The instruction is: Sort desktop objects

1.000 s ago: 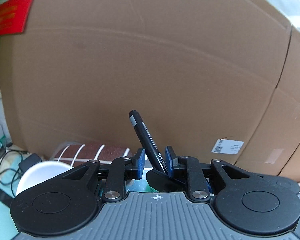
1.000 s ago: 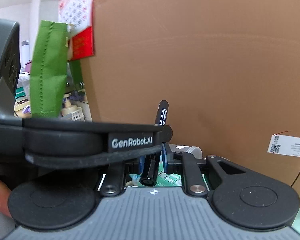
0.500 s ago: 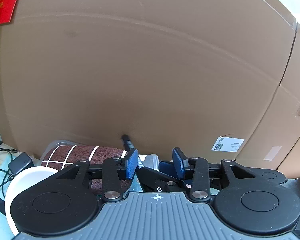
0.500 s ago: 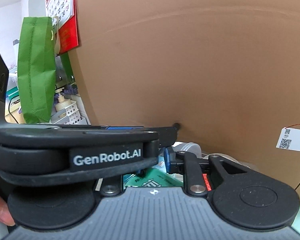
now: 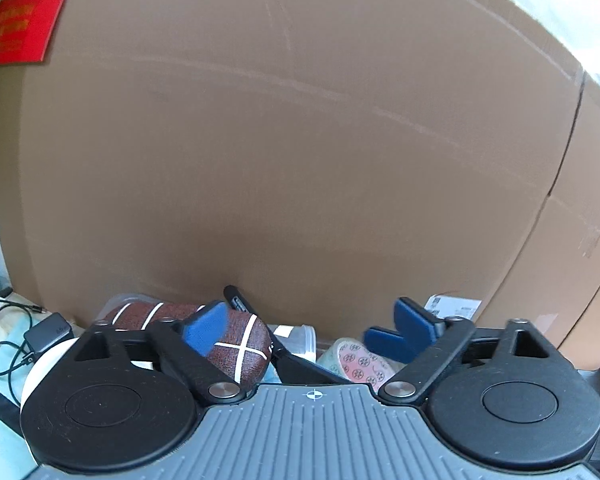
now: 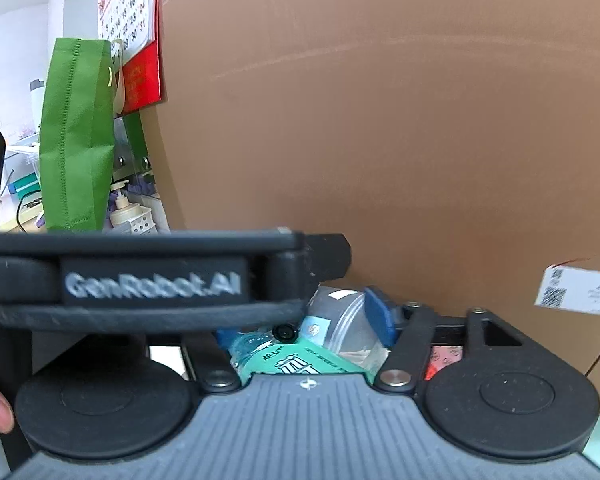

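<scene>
Across the bottom of the left wrist view, the left tongs stand spread wide, their blue pads far apart and holding nothing. Between and beyond them lies a clutter of desk things against a large brown cardboard box that fills most of the frame. A black marker pen slants up at lower centre, its tip near the box wall, resting beside a brown fabric pouch with white stripes. Right of the pouch sit a clear plastic container and a roll of patterned tape. At the lower left edge are a white round object and a black charger with its cable.

In the right wrist view, the right tongs are also parted and grip nothing; the left tool's black body, lettered GenRobot.AI, crosses in front and hides their left pad in part. Below them lie a teal packet and the clear container. A green bag and a red calendar fill the upper left.
</scene>
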